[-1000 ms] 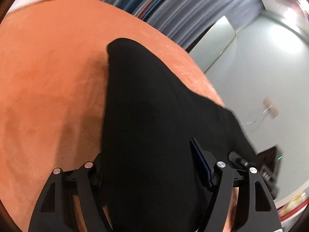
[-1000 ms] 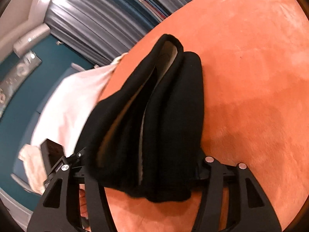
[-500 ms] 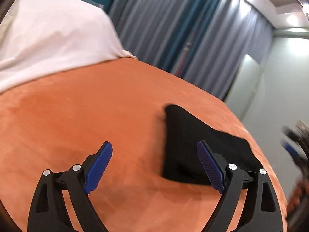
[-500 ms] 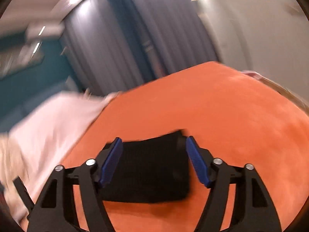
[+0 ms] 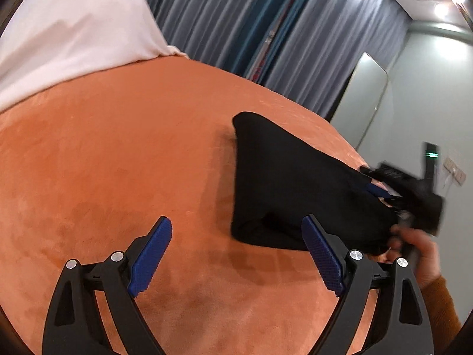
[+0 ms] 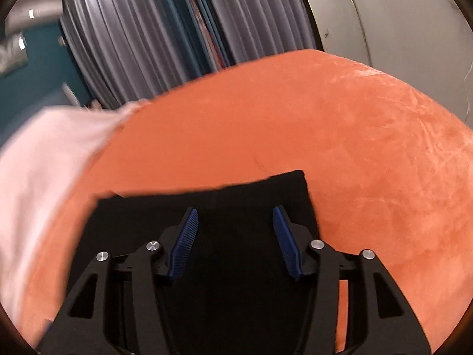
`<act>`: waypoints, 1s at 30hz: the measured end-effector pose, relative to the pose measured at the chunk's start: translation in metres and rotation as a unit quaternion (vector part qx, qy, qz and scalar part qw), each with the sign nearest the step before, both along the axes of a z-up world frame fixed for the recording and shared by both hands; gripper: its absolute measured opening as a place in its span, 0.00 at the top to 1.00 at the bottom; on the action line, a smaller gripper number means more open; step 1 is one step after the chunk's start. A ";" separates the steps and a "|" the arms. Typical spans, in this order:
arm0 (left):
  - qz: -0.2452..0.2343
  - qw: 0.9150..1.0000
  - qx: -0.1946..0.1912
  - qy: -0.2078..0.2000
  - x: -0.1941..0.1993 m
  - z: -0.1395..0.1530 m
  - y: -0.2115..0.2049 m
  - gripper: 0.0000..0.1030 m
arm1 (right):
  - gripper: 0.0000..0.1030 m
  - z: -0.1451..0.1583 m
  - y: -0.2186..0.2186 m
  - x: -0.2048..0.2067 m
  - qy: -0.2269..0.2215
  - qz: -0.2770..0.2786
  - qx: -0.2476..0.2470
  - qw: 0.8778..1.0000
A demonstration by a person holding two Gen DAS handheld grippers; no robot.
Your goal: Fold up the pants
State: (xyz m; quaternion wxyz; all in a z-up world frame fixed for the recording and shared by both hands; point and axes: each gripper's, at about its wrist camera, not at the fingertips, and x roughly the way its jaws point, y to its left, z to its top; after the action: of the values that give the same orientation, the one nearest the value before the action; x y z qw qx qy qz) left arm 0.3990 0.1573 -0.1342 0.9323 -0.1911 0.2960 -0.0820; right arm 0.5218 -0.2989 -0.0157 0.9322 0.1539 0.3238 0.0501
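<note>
The black pants (image 5: 289, 183) lie folded into a compact block on the orange bedspread (image 5: 118, 162). My left gripper (image 5: 236, 254) is open and empty, just left of and in front of the block. My right gripper (image 6: 235, 236) is open over the near part of the pants (image 6: 212, 207), its blue pads (image 6: 184, 239) spread apart and holding nothing. In the left wrist view the right gripper (image 5: 381, 192) and the hand holding it show at the block's right edge.
White bedding (image 5: 65, 35) lies at the bed's head, also in the right wrist view (image 6: 44, 171). Grey-blue curtains (image 5: 266, 20) hang behind the bed. A mirror (image 5: 369, 94) leans on the far wall. The bed's edge curves away at right.
A second ago both grippers were deep in the pants. Both have let go and pulled back. The pants now rest folded on the bed, and the right gripper has come back over them.
</note>
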 end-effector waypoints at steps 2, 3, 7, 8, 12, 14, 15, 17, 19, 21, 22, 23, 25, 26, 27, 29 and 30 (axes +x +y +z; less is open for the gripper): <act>0.002 1.000 -0.002 0.003 0.005 -0.001 0.000 0.16 | 0.50 0.001 -0.001 -0.009 -0.005 0.000 -0.008 1.000; 0.001 1.000 0.003 0.004 0.004 0.001 -0.003 0.16 | 0.51 -0.003 0.000 -0.001 0.019 -0.004 -0.026 0.999; -0.006 1.000 0.025 0.002 0.003 0.004 -0.011 0.16 | 0.58 0.003 -0.017 -0.017 0.018 -0.026 0.017 0.999; -0.007 1.000 0.031 0.001 0.004 0.005 -0.013 0.16 | 0.58 0.008 -0.020 -0.028 0.008 -0.025 0.033 0.999; -0.010 0.999 0.051 0.000 0.010 0.007 -0.021 0.16 | 0.58 0.035 -0.028 -0.081 -0.030 -0.039 0.054 0.997; -0.010 0.998 0.060 -0.001 0.015 0.007 -0.024 0.16 | 0.58 0.044 -0.025 -0.095 -0.037 -0.043 0.043 0.997; -0.010 0.998 0.065 -0.002 0.015 0.007 -0.026 0.16 | 0.58 0.049 -0.020 -0.102 -0.043 -0.046 0.030 0.998; -0.008 0.997 0.072 -0.003 0.019 0.008 -0.028 0.16 | 0.58 0.056 -0.006 -0.099 -0.044 -0.043 -0.004 0.998; -0.004 0.997 0.077 -0.003 0.018 0.008 -0.028 0.16 | 0.58 0.052 0.015 -0.090 -0.037 -0.026 -0.046 0.998; 0.001 0.997 0.076 0.001 0.018 0.007 -0.026 0.15 | 0.59 0.041 0.030 -0.080 -0.017 -0.001 -0.060 0.998; 0.004 0.997 0.073 0.003 0.019 0.007 -0.024 0.15 | 0.60 0.033 0.032 -0.079 -0.003 0.000 -0.065 0.998; 0.005 0.998 0.069 0.005 0.019 0.007 -0.021 0.15 | 0.60 0.019 0.028 -0.072 0.018 -0.009 -0.069 0.997; 0.012 0.998 0.063 0.012 0.020 0.005 -0.017 0.15 | 0.62 -0.001 0.018 -0.064 0.035 -0.011 -0.066 0.997; 0.013 0.998 0.060 0.015 0.021 0.004 -0.016 0.15 | 0.65 -0.003 0.015 -0.065 0.029 -0.010 -0.067 0.997; 0.015 0.998 0.058 0.018 0.022 0.003 -0.014 0.15 | 0.65 0.001 0.016 -0.066 0.031 -0.012 -0.067 0.997; 0.017 0.998 0.057 0.019 0.022 0.004 -0.013 0.15 | 0.62 0.016 0.021 -0.067 0.026 -0.012 -0.046 0.999; 0.018 0.998 0.060 0.020 0.022 0.004 -0.013 0.15 | 0.62 0.028 0.030 -0.063 0.019 0.009 -0.022 1.000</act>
State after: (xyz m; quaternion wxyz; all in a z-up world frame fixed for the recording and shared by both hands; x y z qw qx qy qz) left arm 0.4213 0.1439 -0.1306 0.9373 -0.1421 0.3154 -0.0434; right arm 0.4588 -0.2687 0.0125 0.9286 0.1309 0.3440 0.0483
